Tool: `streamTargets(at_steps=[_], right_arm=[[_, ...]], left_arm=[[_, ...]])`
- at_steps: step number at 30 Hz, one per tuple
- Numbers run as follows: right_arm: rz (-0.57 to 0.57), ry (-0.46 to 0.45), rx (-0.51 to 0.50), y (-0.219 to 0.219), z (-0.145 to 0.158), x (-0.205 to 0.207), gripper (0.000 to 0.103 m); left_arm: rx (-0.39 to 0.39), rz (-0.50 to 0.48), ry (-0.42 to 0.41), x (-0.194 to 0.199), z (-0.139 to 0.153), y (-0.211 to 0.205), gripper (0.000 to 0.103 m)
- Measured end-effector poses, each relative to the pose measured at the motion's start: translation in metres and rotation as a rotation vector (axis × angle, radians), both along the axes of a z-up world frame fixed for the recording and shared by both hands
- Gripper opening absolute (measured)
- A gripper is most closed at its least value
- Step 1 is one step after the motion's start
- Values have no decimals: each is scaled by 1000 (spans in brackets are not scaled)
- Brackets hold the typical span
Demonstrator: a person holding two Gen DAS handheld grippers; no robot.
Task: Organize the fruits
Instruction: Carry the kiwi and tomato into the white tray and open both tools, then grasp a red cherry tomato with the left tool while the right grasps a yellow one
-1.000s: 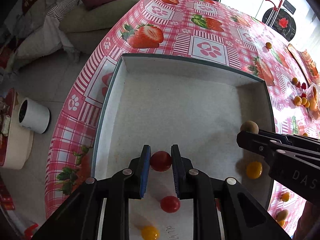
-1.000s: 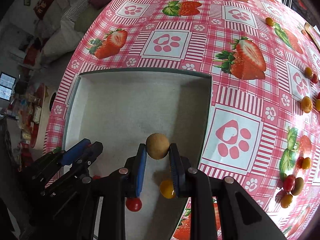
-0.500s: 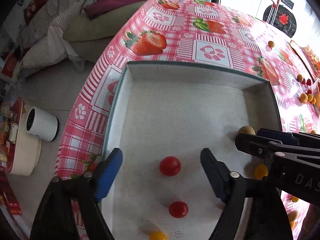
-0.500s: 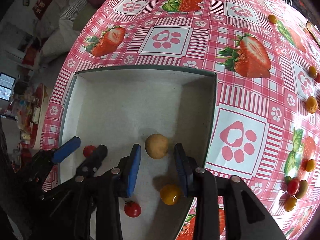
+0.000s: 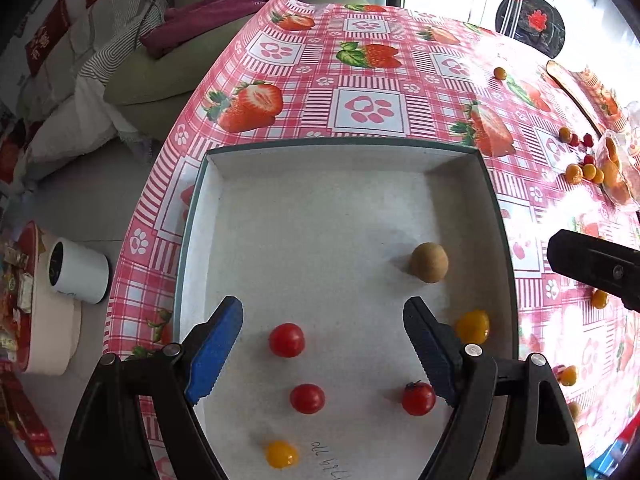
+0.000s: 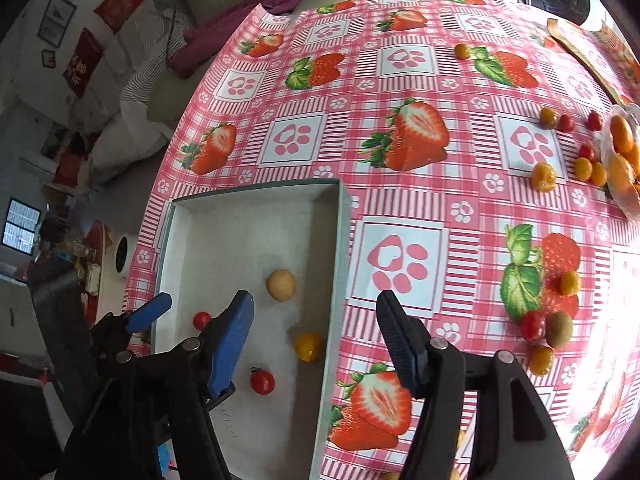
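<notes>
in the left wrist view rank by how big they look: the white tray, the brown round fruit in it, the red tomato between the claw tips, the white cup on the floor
1. white tray
2. white cup
3. brown round fruit and red tomato: close in apparent size. The fruit looks slightly bigger, though the tomato lies nearer the camera, so I would not rank them firmly.

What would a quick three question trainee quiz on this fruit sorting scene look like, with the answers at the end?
1. How many red tomatoes lie in the white box in the left wrist view?
2. True or false: the brown fruit is clamped in the right gripper.
3. Which is empty: A left gripper, B right gripper, C both?

Key: 1. Three. 2. False; it rests free on the box floor while the right jaws are opening. 3. C.
</notes>
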State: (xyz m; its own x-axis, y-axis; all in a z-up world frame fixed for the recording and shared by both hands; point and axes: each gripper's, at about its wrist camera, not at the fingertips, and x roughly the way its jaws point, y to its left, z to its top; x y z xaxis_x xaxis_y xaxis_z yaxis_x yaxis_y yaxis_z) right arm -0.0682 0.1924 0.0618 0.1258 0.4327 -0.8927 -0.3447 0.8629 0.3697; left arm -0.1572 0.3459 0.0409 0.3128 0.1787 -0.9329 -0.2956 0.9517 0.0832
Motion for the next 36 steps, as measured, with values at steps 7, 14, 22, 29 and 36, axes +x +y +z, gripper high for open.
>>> streamTargets(at_steps=[7,14,22,29,36], right_arm=[[-164,68,-31,-76,-23,10,68],[-206,115,-36,-117,-45,10,68],[-230,95,-109,-148,-48,9,68],[-254,90,-150,-181,-50,10,68],[-281,71,-185,-208,-50,11,68]], left_arm=[[-1,-72,-34,15,19,-38,84],[-6,-186,-59,35,34,-89,84],[-43,-295,-52,56,28,-141,84],[-61,-379,-14,68,6,-176,84],[-80,-439,19,74,-15,-200,84]])
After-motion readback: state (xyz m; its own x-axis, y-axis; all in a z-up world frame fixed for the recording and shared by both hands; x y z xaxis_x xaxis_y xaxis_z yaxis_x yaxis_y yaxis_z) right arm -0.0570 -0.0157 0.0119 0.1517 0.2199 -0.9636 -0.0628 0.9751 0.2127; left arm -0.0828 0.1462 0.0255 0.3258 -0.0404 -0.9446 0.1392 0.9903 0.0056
